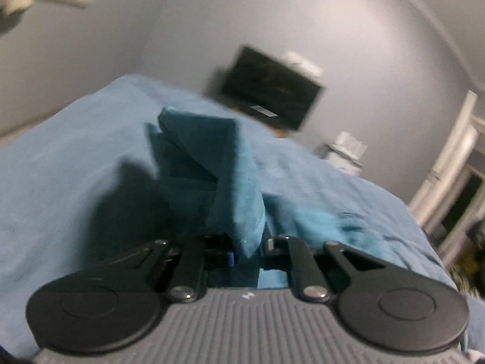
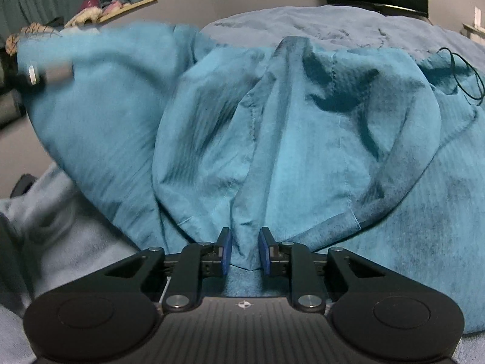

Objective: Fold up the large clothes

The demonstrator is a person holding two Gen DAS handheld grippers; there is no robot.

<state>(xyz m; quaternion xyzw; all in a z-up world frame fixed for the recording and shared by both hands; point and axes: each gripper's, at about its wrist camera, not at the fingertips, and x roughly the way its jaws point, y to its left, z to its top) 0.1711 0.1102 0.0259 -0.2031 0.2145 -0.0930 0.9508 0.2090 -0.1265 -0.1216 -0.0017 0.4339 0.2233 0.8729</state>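
Left gripper (image 1: 247,250) clamped on teal garment (image 1: 230,182), edge lifted off bed (image 1: 60,151). Right gripper (image 2: 245,250) pinching a fold of same garment, jaws nearly closed. Bulk heaped, creased on bed. Folding early; no neat fold visible.

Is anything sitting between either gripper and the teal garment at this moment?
Nothing visible. The teal garment runs straight between the right gripper fingers, and a fold of it sits in the left gripper.
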